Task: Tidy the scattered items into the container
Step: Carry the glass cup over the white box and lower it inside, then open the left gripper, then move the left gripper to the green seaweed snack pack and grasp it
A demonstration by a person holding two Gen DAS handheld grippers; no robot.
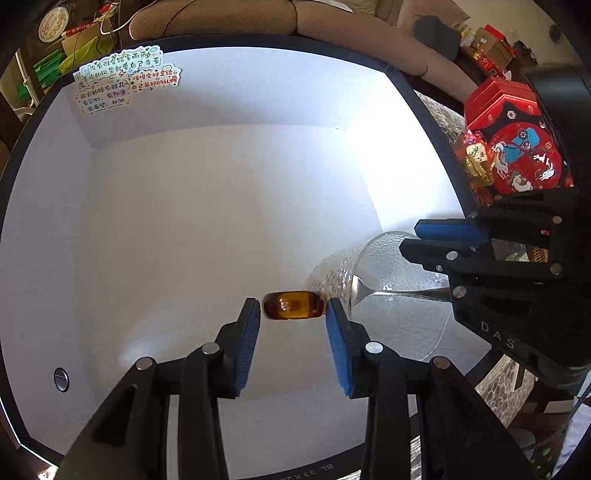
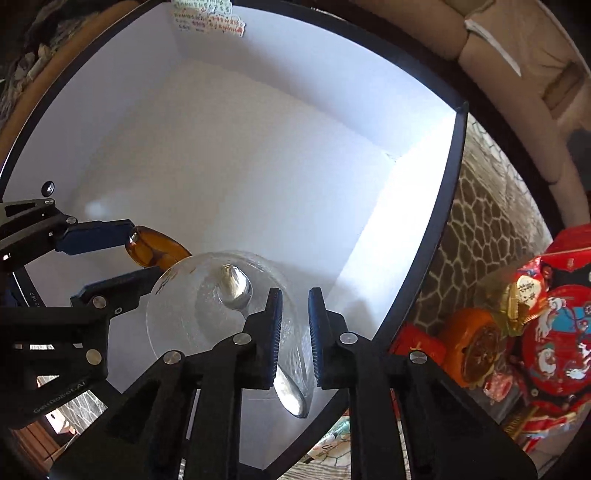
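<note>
A white box with a black rim [image 1: 229, 40] fills both views; it also shows in the right wrist view [image 2: 458, 155]. An amber glass cup [image 1: 293, 304] hangs inside it at the tips of my left gripper [image 1: 293, 314], whose blue pads stand apart around the cup; whether they touch it I cannot tell. In the right wrist view the amber cup [image 2: 155, 251] sits at the left gripper's pad. A clear textured glass [image 1: 388, 295] with a metal spoon [image 1: 373, 293] in it is tilted inside the box. My right gripper [image 2: 295, 332] straddles the glass's [image 2: 207, 295] rim and the spoon [image 2: 236, 286] handle.
A sticker with handwriting [image 1: 125, 77] is on the box's far wall. Red gift boxes and wrapped sweets [image 1: 517, 147] lie right of the box on a patterned cloth [image 2: 480, 229]. A beige sofa [image 1: 258, 18] stands behind.
</note>
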